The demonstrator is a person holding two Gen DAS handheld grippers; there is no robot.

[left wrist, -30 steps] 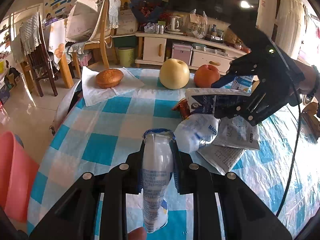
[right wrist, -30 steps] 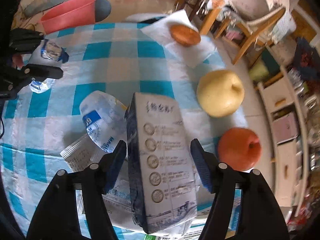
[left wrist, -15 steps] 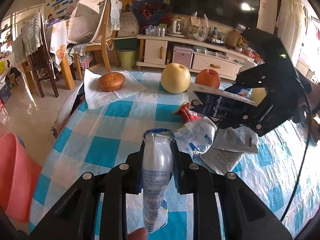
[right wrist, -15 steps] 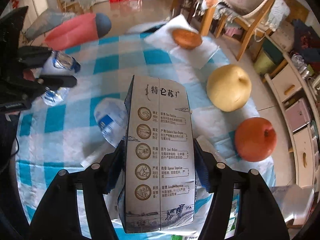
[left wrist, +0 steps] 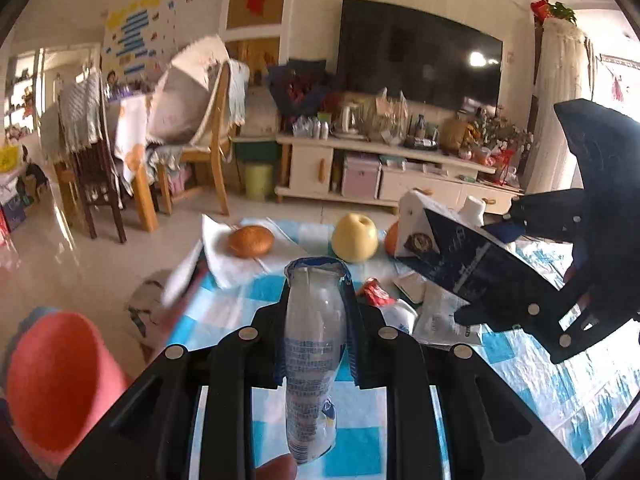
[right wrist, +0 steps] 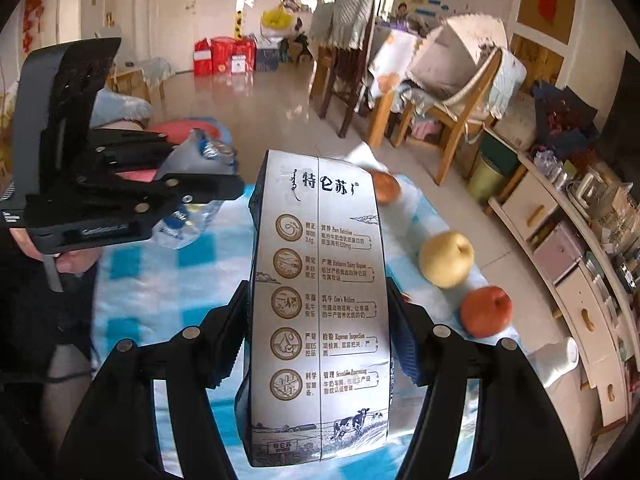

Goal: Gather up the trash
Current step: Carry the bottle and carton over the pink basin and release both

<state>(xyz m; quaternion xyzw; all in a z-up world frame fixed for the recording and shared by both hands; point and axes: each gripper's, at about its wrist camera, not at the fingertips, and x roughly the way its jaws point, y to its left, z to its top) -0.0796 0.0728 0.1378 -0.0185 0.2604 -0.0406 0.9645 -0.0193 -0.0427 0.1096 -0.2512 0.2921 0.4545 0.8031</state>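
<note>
Holding both tools raised above the table point(left wrist: 532, 384), we have each pair of tongs clamped on one piece of trash. Our left gripper point(left wrist: 316, 312) tilts gently downward, its jaws pressed tight on a crumpled clear plastic bottle point(left wrist: 310, 364) with a printed label and a torn blue foil rim; one fingertip point(left wrist: 276, 469) shows just beneath it. Our right gripper point(right wrist: 318, 334) pitches more steeply, its ribbed pads squeezing the two narrow sides of a tall grey milk carton point(right wrist: 320, 312) printed with five round emblems and a cow, held clear of the checked blue-and-white cloth. Below, near the table's middle, lie one red crinkled wrapper point(left wrist: 374, 293), a squashed white bottle point(left wrist: 400, 316) and flat printed paper point(left wrist: 444, 320). Towards the far edge sit one yellow pear point(left wrist: 355, 237) and one orange-red apple point(right wrist: 486, 311), both smooth and round, with one brown bun point(left wrist: 251, 241) on a white napkin point(left wrist: 224, 264) at the far left corner. A pink plastic basin point(left wrist: 52, 384) stands beside the table's left edge.
</note>
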